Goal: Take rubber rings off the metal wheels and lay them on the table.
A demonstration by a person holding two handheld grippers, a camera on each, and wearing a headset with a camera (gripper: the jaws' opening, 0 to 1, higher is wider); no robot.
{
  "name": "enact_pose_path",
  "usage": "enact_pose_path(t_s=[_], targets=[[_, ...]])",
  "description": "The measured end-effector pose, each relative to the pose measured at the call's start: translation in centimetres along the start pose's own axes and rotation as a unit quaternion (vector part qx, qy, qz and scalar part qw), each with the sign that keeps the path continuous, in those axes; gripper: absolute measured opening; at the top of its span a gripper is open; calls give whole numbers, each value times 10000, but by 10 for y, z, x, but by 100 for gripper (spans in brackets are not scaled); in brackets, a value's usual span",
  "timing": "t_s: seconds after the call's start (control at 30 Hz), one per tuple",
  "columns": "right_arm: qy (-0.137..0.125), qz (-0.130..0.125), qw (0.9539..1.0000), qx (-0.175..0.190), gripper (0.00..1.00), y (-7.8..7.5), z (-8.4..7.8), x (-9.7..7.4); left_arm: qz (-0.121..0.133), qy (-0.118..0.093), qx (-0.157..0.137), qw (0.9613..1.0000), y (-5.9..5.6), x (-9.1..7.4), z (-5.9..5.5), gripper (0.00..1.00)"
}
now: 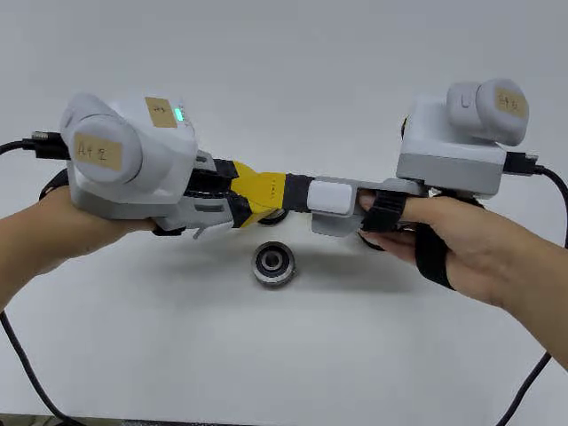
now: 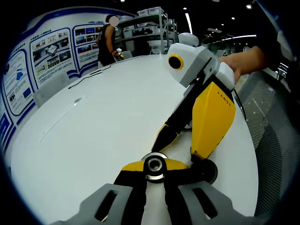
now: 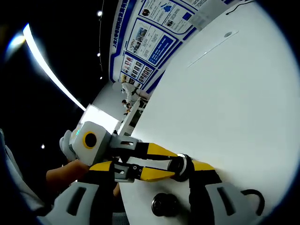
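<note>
Above the metal wheel [image 1: 273,264] lying on the desk [image 1: 284,355], the left hand-held gripper [image 2: 154,172] is clamping a second wheel [image 2: 154,165] (held off the desk), while the right hand-held gripper [image 2: 180,151] is facing it; whether its jaws are closed, I cannot tell.

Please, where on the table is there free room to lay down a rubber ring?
It is crowded at the centre, where the left claw and right claw meet at the held wheel. Bare table lies beyond them, and on the near side, between the loose wheel and the table edge.
</note>
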State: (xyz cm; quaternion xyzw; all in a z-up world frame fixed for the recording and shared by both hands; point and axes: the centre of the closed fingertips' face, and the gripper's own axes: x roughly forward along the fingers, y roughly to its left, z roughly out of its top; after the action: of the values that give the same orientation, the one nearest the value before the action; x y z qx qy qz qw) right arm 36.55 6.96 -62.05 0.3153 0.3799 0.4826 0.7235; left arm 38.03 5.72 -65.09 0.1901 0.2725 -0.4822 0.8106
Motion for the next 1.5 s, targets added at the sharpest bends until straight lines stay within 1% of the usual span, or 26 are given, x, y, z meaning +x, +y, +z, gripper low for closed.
enact_pose_path(t_s=[0.4,0.6,0.67,0.77,0.8,0.83,0.87,1.03,1.1,1.27,1.33,1.37,1.5], targets=[[-8,-18,10000,42,63,-1,-2,-3,-2,13,2,10000,0,0,0,13],[100,0,9999,46,62,-1,-7,-3,-9,20,7,10000,0,-1,0,13],[65,-2,9999,99,61,-2,-6,-3,-10,20,7,10000,0,-1,0,13],[28,-61,9999,106,55,-5,-5,-7,-10,16,-1,10000,0,-1,0,13],[6,-70,9999,114,52,-6,-4,-8,-10,15,2,10000,0,0,0,13],[-23,-79,9999,150,49,-8,-3,-9,-10,15,2,10000,0,0,0,13],[-48,-84,9995,296,47,-10,-3,-8,-13,16,2,10000,0,0,0,13],[-61,-164,9992,362,38,-18,-3,-8,-16,11,-3,10000,0,-1,0,13],[-55,-211,9989,417,35,-20,-3,-8,-18,9,-4,10000,0,-1,0,13],[-44,-421,9974,579,22,-32,-4,-8,-23,9,-1,10000,0,0,-1,13],[-46,-468,9970,607,17,-34,-4,-8,-23,6,-2,10000,0,0,-1,13],[-43,-513,9966,648,15,-36,-4,-8,-24,6,-2,10000,0,0,-1,13],[-24,-563,9965,619,11,-39,-4,-8,-29,7,1,10000,0,0,0,13]])
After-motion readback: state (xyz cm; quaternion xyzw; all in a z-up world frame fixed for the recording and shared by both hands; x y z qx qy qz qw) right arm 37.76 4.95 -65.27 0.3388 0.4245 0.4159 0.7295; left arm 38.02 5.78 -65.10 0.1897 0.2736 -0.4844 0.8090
